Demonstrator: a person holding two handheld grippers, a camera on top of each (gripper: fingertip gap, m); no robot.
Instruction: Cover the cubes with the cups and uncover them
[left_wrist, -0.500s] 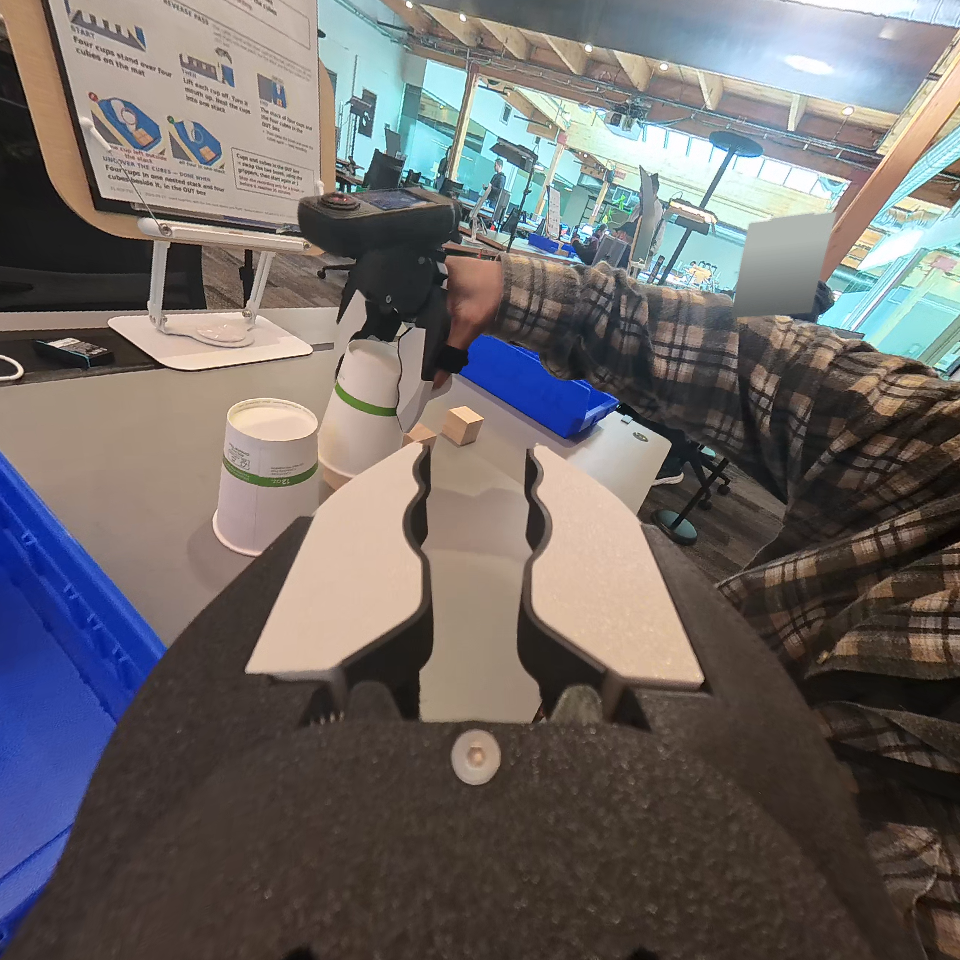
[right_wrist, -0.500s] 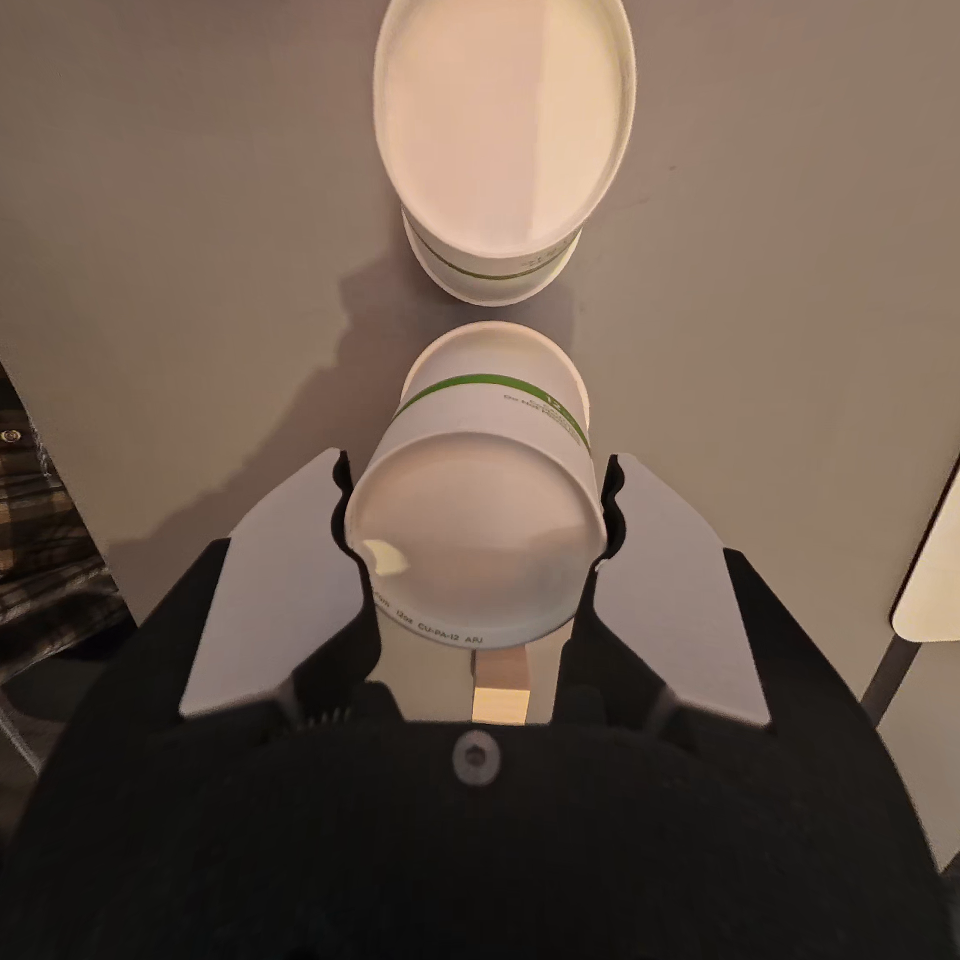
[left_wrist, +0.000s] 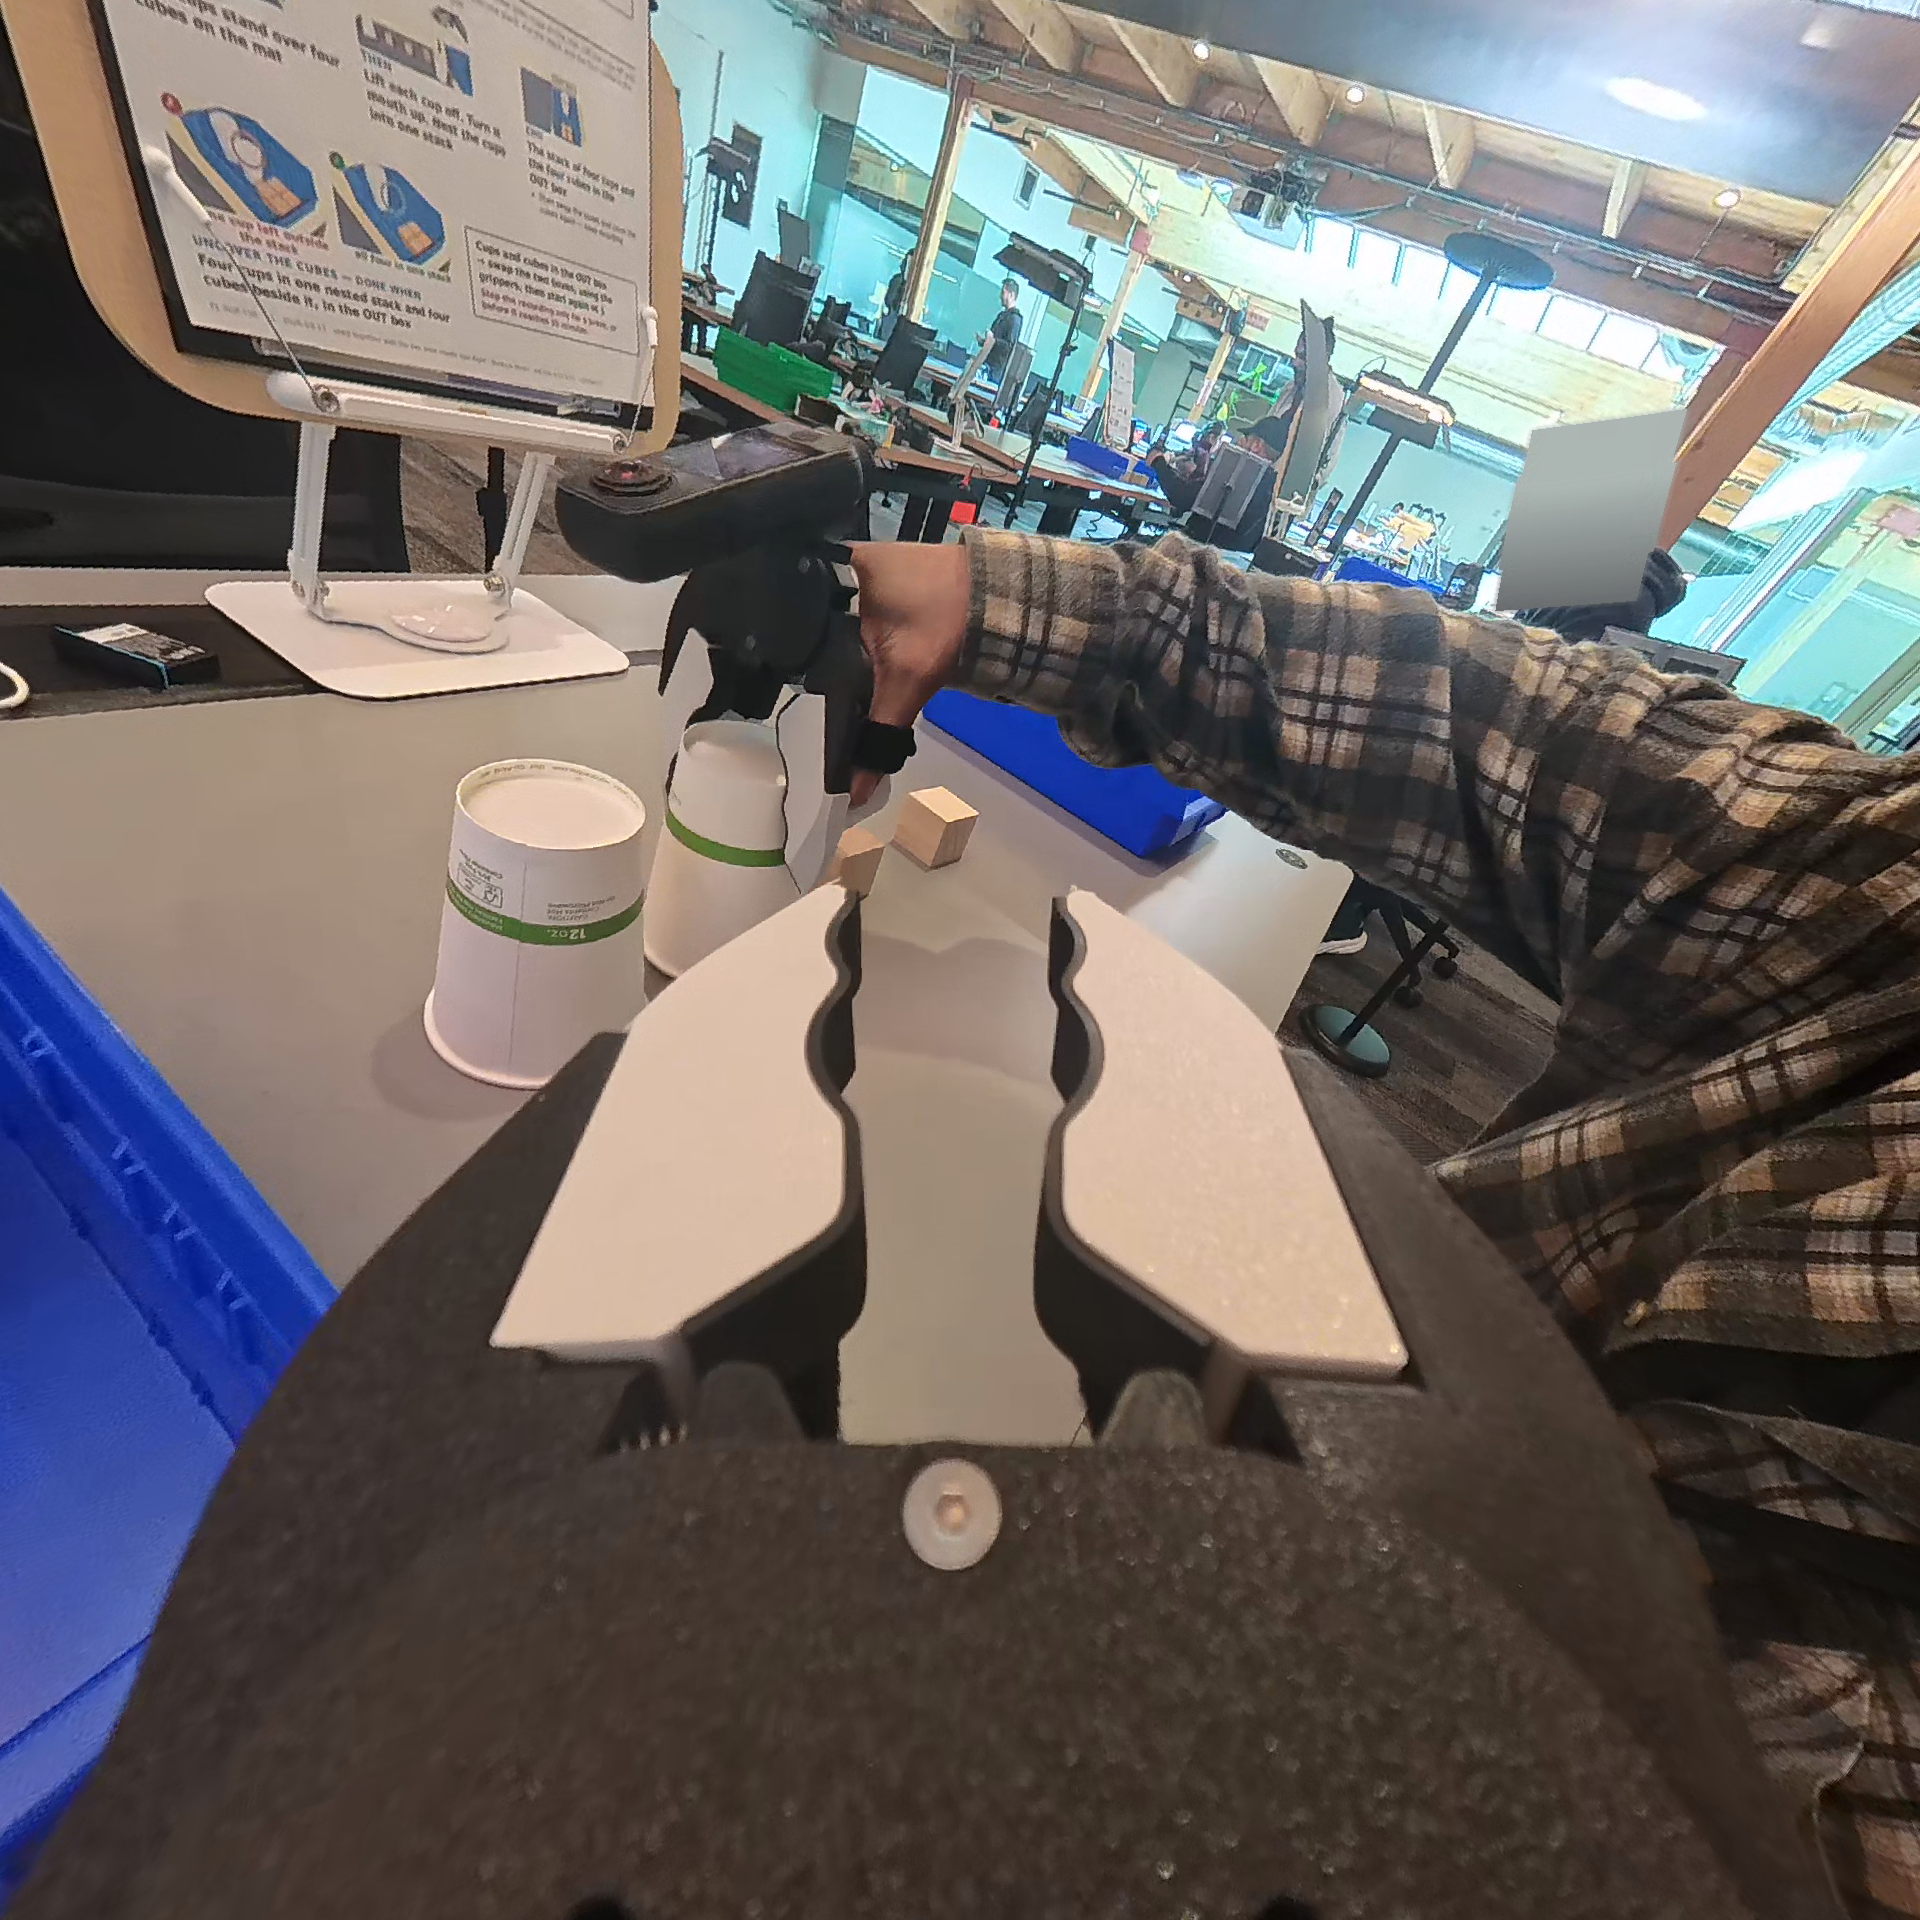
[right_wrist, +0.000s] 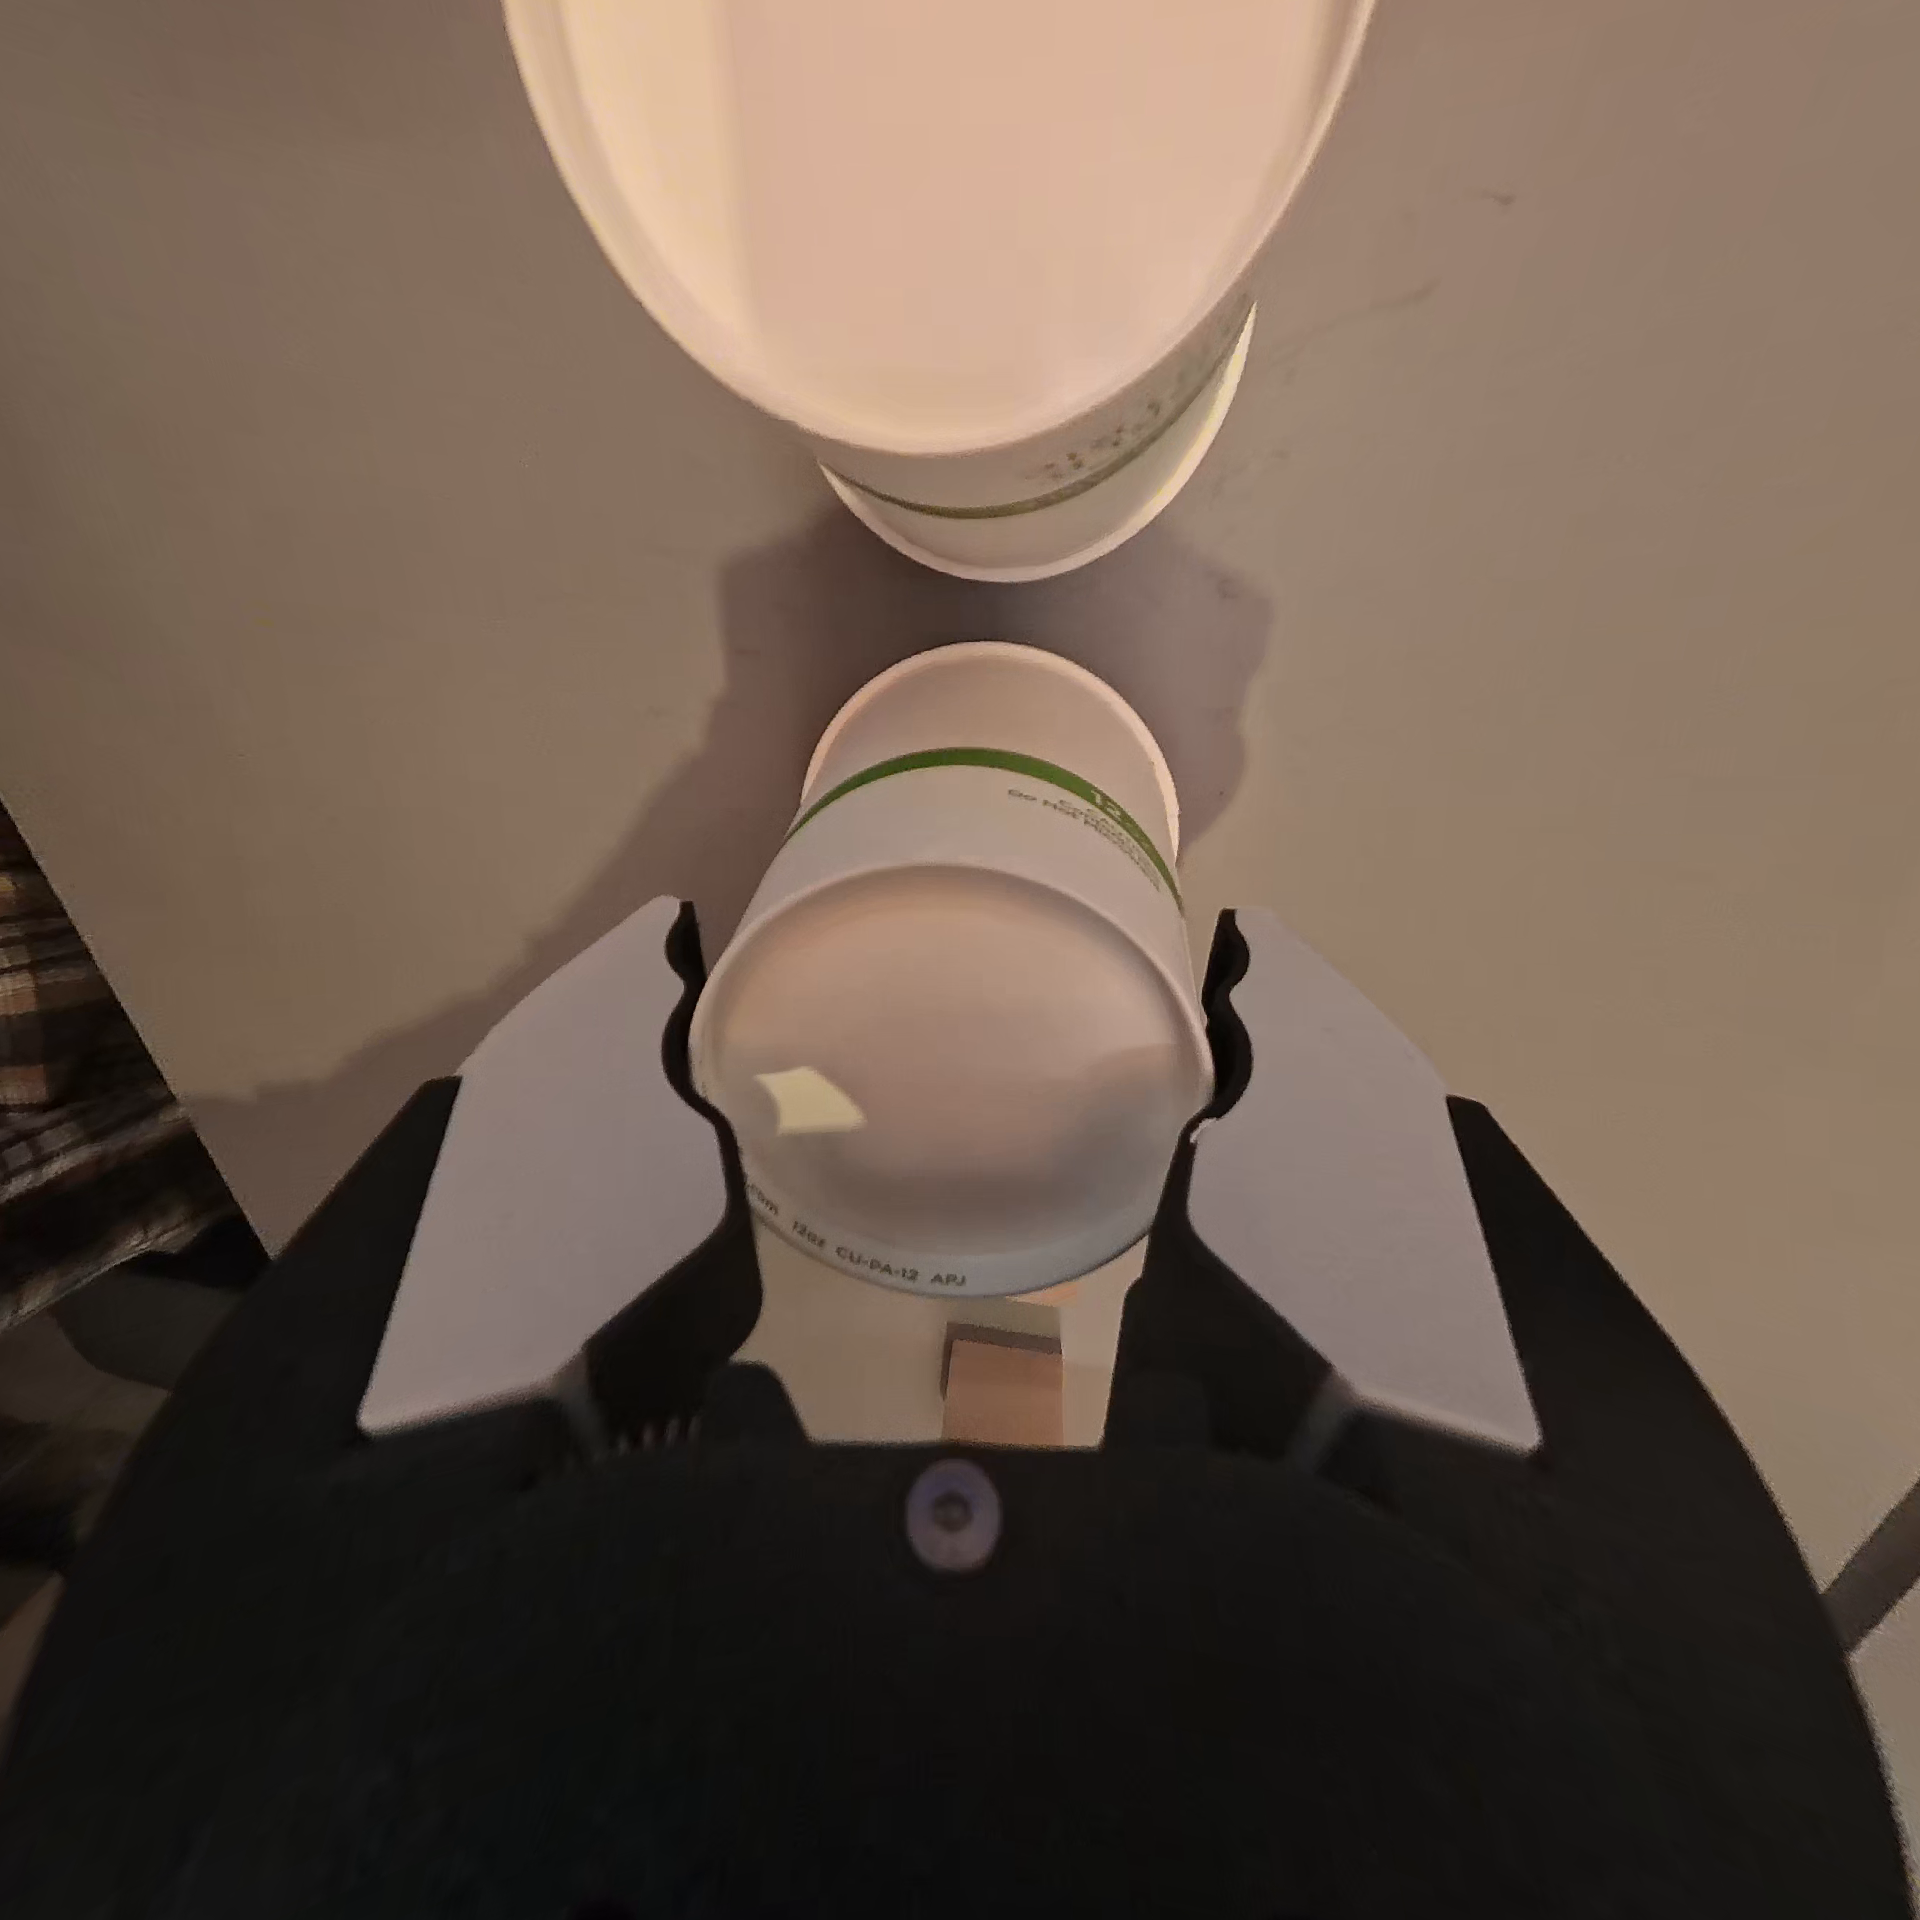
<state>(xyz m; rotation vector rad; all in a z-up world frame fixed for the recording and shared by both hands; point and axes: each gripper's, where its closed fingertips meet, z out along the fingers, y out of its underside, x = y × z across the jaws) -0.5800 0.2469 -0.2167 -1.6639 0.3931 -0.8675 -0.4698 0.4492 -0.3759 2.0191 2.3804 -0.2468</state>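
The right gripper (right_wrist: 951, 1039) has its pale matte fingers (right_wrist: 561, 1174) closed around an upside-down white paper cup (right_wrist: 966, 987), the wavy black inner edges pressing both sides of its round base. A green band rings the cup lower down, with small print beside it and more along the base rim. The cup's mouth sits on or just above the smooth grey bench (right_wrist: 312, 520); from here I cannot tell which. Behind the cup, close to the gripper's black foam-textured body, a pale wooden cube (right_wrist: 1003, 1387) shows in the gap between the fingers.

Just beyond the held cup stands a second inverted paper cup (right_wrist: 935, 208), same white paper and green band, its recessed bottom facing up.

The left gripper (left_wrist: 956, 925) hangs over the near part of the bench with a narrow gap between its fingers and nothing in them. Past its tips two bare wooden cubes (left_wrist: 935, 826) rest near each other on the bench, to the right of the cups. A plaid flannel sleeve (left_wrist: 1351, 727) stretches in from the right. A blue plastic bin (left_wrist: 135, 1299) sits at the near left, another blue bin (left_wrist: 1070, 774) at the far right. At the far left a printed instruction sheet (left_wrist: 395, 177) leans on a white stand, a small black box (left_wrist: 130, 655) lying to its left.
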